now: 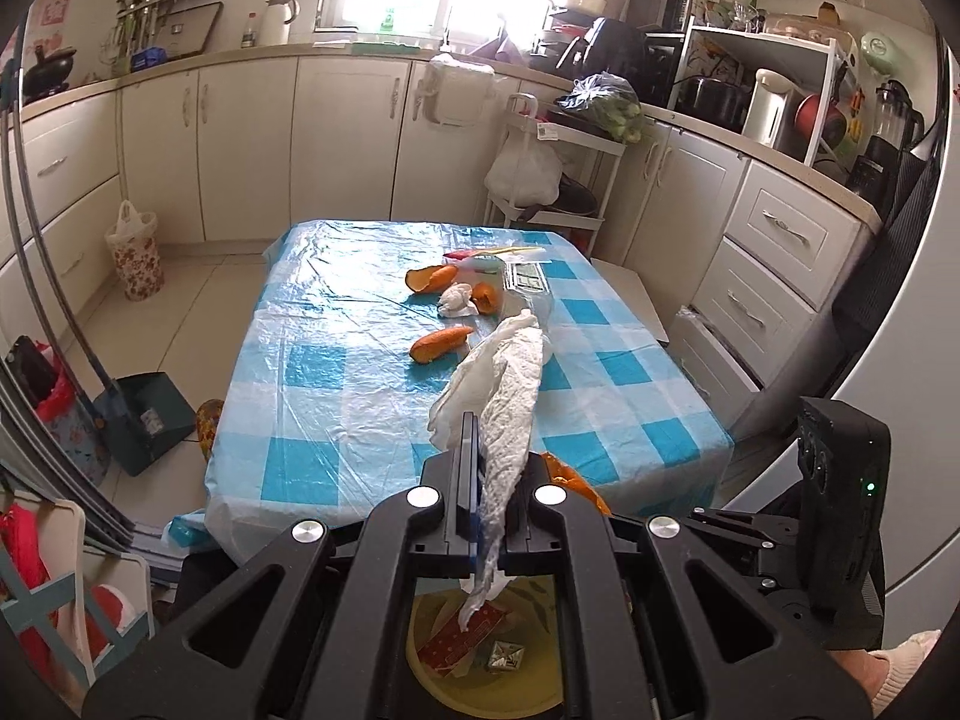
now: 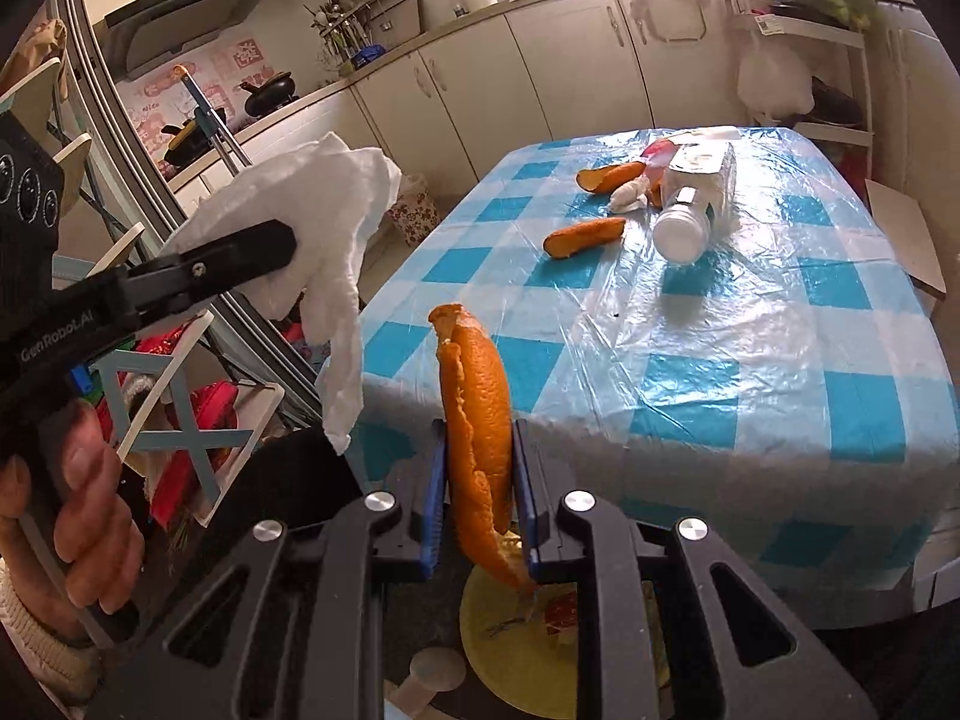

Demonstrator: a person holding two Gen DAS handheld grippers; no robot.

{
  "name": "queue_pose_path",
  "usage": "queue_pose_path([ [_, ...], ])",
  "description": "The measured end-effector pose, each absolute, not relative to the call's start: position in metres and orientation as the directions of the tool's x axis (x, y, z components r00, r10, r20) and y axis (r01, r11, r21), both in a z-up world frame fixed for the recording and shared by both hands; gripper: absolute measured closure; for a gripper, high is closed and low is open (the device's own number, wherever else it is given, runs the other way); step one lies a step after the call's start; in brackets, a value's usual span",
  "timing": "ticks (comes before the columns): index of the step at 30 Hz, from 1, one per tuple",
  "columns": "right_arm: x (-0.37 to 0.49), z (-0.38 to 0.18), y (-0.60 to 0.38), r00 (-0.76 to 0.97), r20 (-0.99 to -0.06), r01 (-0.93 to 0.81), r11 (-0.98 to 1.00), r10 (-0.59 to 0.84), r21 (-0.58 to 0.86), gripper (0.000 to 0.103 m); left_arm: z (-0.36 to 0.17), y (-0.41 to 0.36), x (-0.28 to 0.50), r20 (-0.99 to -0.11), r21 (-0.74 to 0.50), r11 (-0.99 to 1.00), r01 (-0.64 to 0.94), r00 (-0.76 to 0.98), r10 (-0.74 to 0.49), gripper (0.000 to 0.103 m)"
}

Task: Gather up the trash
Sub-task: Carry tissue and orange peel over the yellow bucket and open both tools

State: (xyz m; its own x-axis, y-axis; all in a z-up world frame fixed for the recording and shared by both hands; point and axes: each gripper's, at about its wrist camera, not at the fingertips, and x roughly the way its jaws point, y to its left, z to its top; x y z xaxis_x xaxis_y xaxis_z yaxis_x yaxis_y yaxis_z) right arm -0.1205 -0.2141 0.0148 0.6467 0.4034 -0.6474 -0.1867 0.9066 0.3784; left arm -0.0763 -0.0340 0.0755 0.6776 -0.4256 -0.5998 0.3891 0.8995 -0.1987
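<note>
Trash is hanging in both your tools: your left tool (image 1: 493, 468) is pinching a crumpled white paper towel (image 1: 504, 384), and your right tool (image 2: 480, 480) is clamping a curved strip of orange peel (image 2: 477, 420) upright between its blue pads. You are holding both just off the near edge of the blue-and-white checked table (image 2: 750, 360), above a yellow-lined bin (image 1: 540, 690). More orange peel pieces (image 1: 441, 343), a wadded white tissue (image 1: 454, 299) and a clear plastic bottle (image 2: 696, 204) are lying on the table.
</note>
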Motion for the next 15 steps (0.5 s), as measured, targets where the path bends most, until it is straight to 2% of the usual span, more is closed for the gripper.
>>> queue_pose_path([
  [8,-0.131,-0.008,-0.218,0.589,-0.704,-0.107,0.902,0.397,0.419,0.081,0.065,-0.037,-0.099,-0.616,-0.206,0.890,0.406,0.653,-0.441,0.099],
  [15,-0.132,-0.035,-0.219,0.528,-0.759,-0.034,0.902,0.381,0.429,0.078,0.026,-0.037,-0.109,-0.676,-0.228,0.893,0.388,0.596,-0.432,0.099],
])
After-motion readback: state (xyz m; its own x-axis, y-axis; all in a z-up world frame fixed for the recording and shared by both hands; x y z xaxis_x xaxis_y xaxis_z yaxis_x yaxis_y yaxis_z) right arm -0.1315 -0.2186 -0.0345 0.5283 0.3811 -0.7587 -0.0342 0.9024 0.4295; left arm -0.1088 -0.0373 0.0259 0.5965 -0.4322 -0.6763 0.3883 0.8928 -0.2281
